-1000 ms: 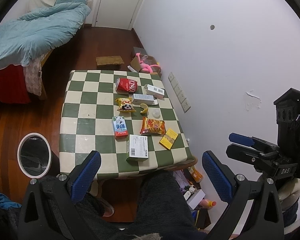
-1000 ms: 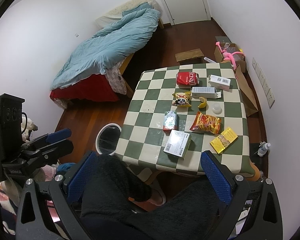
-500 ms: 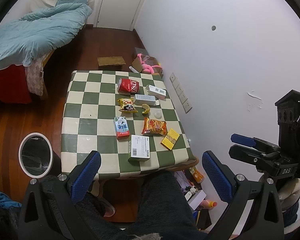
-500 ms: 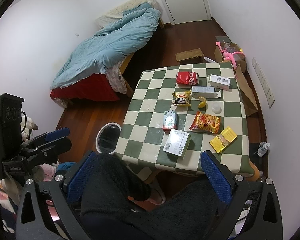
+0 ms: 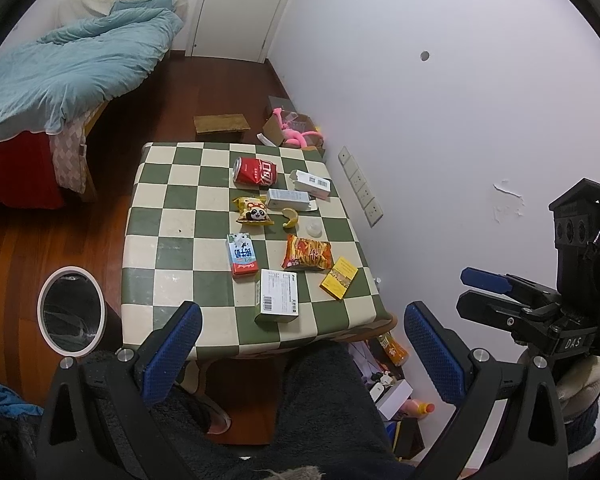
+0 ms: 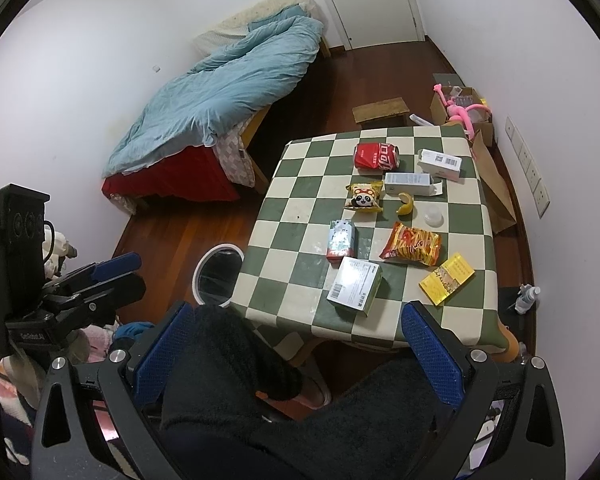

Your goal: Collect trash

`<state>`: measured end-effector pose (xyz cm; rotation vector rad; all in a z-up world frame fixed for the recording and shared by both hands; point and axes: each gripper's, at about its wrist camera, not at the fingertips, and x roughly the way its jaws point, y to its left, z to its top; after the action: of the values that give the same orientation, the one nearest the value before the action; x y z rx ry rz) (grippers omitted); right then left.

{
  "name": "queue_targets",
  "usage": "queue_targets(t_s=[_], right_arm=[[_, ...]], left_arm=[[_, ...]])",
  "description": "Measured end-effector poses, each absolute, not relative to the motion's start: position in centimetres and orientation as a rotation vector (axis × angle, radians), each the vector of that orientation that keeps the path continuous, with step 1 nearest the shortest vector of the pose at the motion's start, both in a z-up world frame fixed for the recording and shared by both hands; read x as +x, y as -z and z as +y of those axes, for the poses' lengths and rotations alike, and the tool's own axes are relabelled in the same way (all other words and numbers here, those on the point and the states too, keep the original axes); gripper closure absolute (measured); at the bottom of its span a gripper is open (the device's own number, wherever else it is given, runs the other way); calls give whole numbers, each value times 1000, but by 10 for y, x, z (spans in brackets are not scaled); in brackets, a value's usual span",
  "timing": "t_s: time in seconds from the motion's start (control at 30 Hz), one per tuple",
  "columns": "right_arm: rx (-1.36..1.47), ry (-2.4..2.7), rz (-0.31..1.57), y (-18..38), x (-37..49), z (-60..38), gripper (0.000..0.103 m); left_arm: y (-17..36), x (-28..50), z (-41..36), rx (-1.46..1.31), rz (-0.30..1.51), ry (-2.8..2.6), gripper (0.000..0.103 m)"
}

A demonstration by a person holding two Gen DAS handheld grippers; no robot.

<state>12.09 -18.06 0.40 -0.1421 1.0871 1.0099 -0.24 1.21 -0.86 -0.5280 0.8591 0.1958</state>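
Note:
A green-and-cream checkered table (image 5: 168,216) (image 6: 296,208) carries several pieces of trash: a red can (image 5: 255,171) (image 6: 377,155), a panda snack bag (image 5: 254,212) (image 6: 363,198), a blue carton (image 5: 241,254) (image 6: 341,238), an orange chip bag (image 5: 308,253) (image 6: 413,245), a white box (image 5: 278,295) (image 6: 355,285), a yellow packet (image 5: 339,277) (image 6: 446,278). A white-rimmed bin (image 5: 70,310) (image 6: 217,273) stands on the floor left of the table. My left gripper (image 5: 300,344) and right gripper (image 6: 296,348) are open and empty, high above my lap, short of the table.
A bed with a blue duvet (image 5: 68,64) (image 6: 228,92) is at the far left. A small wooden stool (image 5: 220,123) and a box with a pink toy (image 5: 296,132) stand beyond the table. Bottles and boxes (image 5: 396,392) lie by the right wall.
Both grippers stay open. The left view has shifted slightly, with the table drifting a little right in frame. The trash has not moved.

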Motion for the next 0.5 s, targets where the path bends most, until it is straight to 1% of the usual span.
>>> queue_targets(t_s=[0.5], right_arm=[[-141, -1015, 1090, -4, 120, -180, 0]], left_arm=[[9, -3, 9, -527, 858, -195, 0]])
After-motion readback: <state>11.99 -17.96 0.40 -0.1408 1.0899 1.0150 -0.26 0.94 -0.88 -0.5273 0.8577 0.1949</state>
